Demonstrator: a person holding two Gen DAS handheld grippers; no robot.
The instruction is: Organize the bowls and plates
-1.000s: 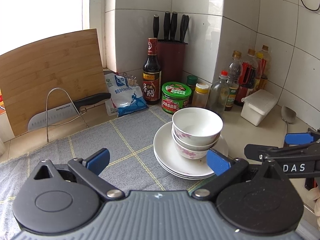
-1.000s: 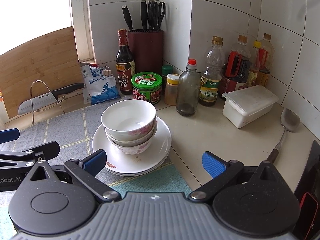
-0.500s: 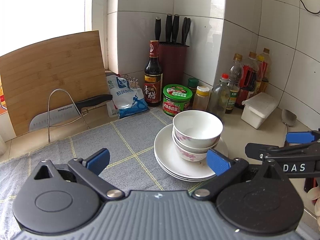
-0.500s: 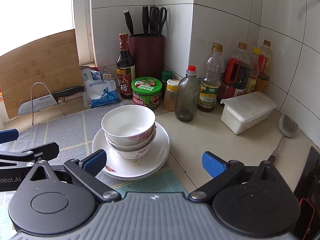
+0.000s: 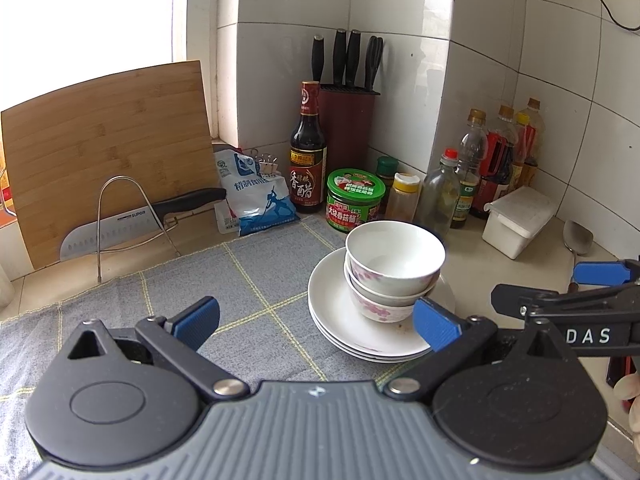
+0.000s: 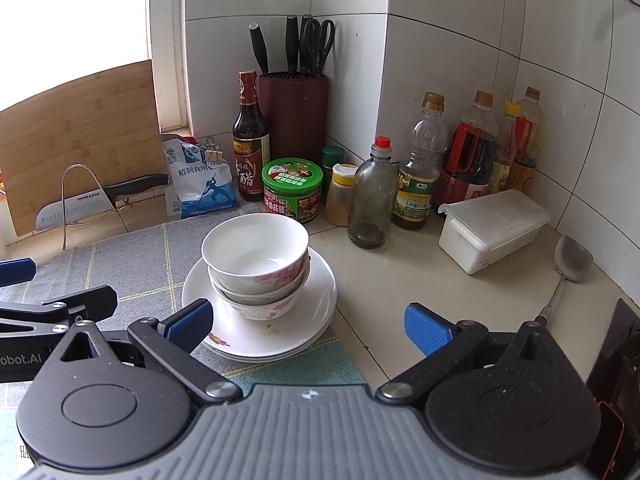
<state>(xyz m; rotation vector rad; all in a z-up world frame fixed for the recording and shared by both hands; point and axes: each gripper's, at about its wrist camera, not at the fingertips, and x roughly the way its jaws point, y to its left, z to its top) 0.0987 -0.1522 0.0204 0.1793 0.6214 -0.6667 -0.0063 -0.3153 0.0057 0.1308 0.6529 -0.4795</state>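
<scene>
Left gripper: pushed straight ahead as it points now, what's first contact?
Probably the plates, since the left gripper is open with its right pad already over their near rim; the bowls follow. Height above them is unclear.

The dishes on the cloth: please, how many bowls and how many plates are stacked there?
Bowls: 2, nested, on top of the plates.
Plates: 3 rims show in the left wrist view, though the edges are thin.
Total: 5 dishes.

Left gripper (image 5: 316, 318) spread wide, empty, above grey mat (image 5: 248, 296); stacked bowls (image 5: 394, 270) on plates (image 5: 340, 316) ahead; right gripper (image 5: 568, 290) at right edge.
</scene>
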